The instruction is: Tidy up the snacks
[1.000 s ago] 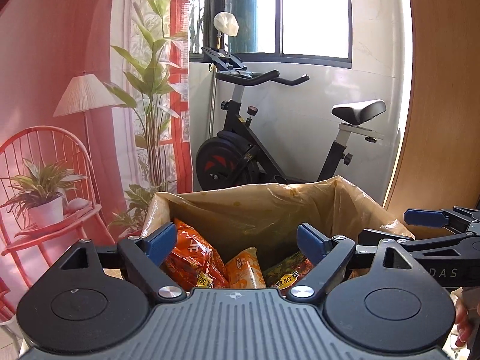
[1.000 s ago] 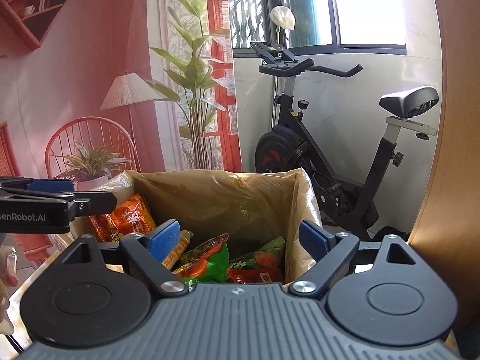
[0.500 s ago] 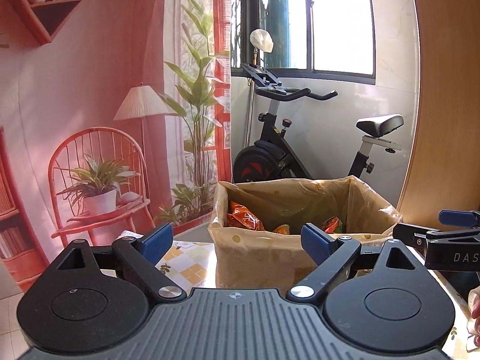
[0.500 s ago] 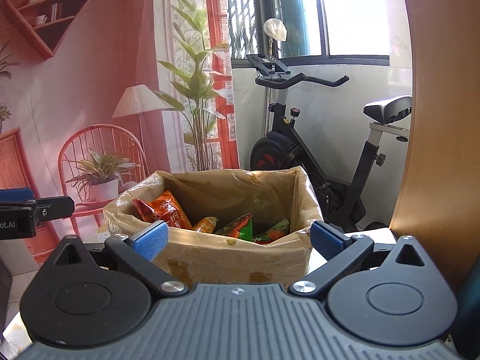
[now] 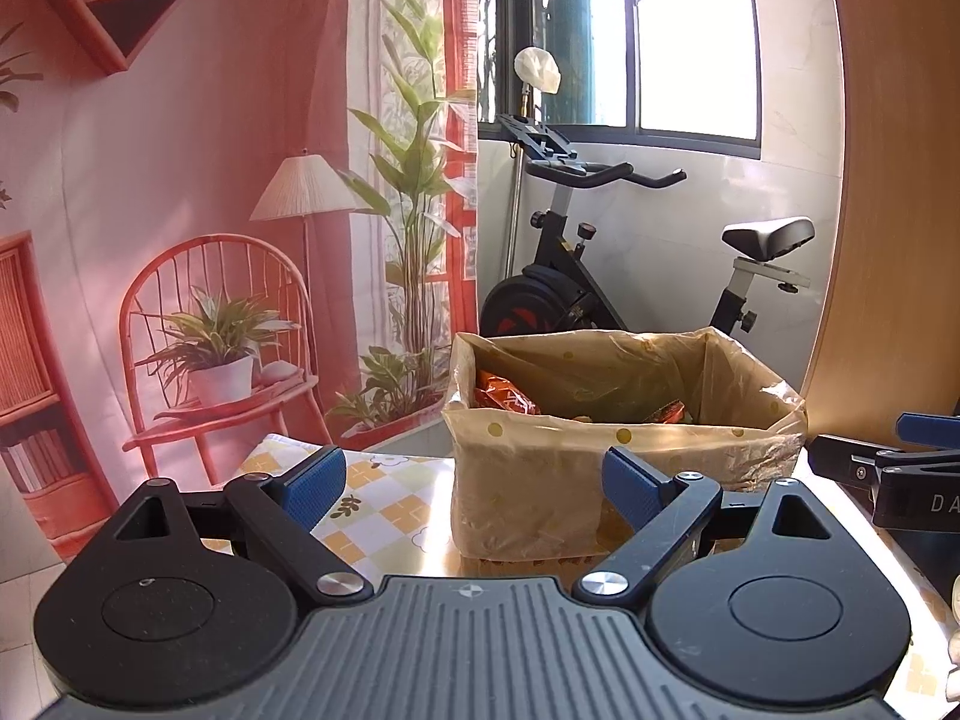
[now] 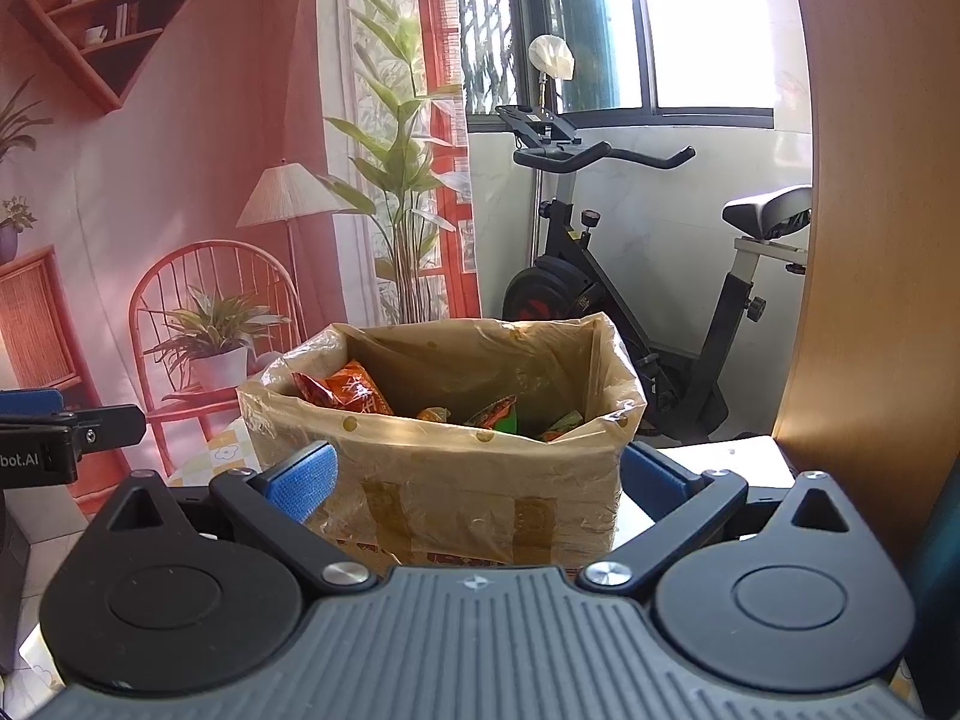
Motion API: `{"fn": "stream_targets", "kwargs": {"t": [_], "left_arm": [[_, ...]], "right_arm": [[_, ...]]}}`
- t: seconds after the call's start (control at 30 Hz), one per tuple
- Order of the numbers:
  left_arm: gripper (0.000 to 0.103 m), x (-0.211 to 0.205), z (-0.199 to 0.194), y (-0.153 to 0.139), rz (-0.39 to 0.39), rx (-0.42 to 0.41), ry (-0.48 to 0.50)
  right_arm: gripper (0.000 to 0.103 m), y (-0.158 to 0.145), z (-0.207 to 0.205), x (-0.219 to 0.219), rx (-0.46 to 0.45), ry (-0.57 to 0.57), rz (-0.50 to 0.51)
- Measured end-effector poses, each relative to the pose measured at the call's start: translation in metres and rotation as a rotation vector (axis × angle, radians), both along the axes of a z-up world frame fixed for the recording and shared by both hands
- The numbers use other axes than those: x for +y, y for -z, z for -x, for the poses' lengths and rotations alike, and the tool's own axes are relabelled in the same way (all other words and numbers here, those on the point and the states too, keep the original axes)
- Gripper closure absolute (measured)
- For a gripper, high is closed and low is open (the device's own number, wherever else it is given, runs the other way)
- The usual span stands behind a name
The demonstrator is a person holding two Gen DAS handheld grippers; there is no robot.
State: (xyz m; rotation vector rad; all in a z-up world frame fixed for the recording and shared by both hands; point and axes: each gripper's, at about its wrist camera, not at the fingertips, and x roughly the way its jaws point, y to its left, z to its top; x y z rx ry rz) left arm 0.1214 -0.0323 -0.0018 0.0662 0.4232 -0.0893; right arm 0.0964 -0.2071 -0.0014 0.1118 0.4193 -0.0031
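The right gripper [image 6: 477,474] gapes empty before the lined box [image 6: 456,480] of snack packets [image 6: 351,393] on the tabletop [image 6: 720,459].

A table [image 5: 384,504] wears a cloth with yellow and white squares and little flowers. One box [image 6: 480,498] lined with a crinkly plastic bag sits on it, maybe near the far edge.

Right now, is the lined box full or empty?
Partly filled: snack packets lie inside the lined box, below its rim.
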Motion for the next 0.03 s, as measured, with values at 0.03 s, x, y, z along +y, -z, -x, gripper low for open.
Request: {"fn": "stream_targets", "kwargs": {"t": [0.03], "left_arm": [[0.009, 0.0003, 0.0008, 0.0005, 0.003, 0.000, -0.002]], "right_arm": [[0.000, 0.0000, 0.0002, 0.0002, 0.000, 0.001, 0.001]]}}
